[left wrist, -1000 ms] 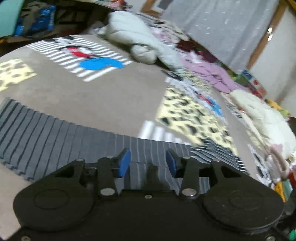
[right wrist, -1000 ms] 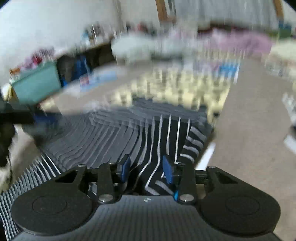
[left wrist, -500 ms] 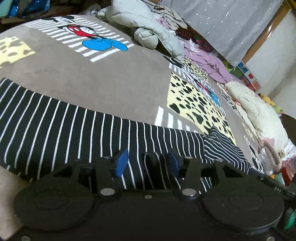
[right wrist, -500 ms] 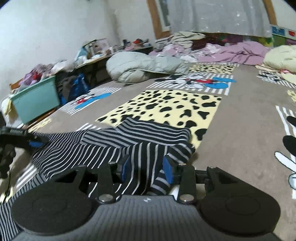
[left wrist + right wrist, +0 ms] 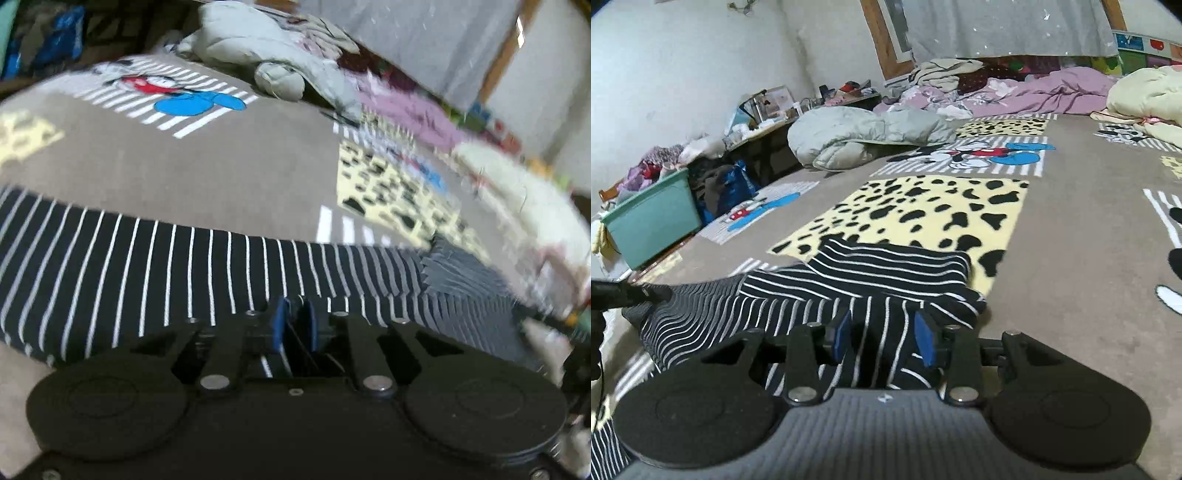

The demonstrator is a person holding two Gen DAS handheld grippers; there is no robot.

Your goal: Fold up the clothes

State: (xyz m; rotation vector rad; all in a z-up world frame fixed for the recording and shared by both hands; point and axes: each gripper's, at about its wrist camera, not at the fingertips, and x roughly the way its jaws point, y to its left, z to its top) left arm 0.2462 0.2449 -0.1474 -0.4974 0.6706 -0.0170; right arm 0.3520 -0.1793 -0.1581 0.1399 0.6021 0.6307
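Observation:
A black garment with white stripes lies spread across the patterned brown blanket. My left gripper is at its near edge. The jaws are closing, and the blue pads stand almost together with a fold of the dark cloth pinched between them. In the right wrist view the same striped garment ends in a folded sleeve on the yellow spotted patch. My right gripper hangs low over that end, jaws apart, with striped cloth between the pads but not squeezed. The garment's far left end is partly hidden.
A grey-green padded jacket lies bunched further back on the blanket. Pink bedding and a cream quilt lie behind it. A teal bin and dark bags stand off the left edge.
The left gripper's pads have come from well apart to nearly together on the cloth. The right gripper has shifted a little over the sleeve end, its gap unchanged.

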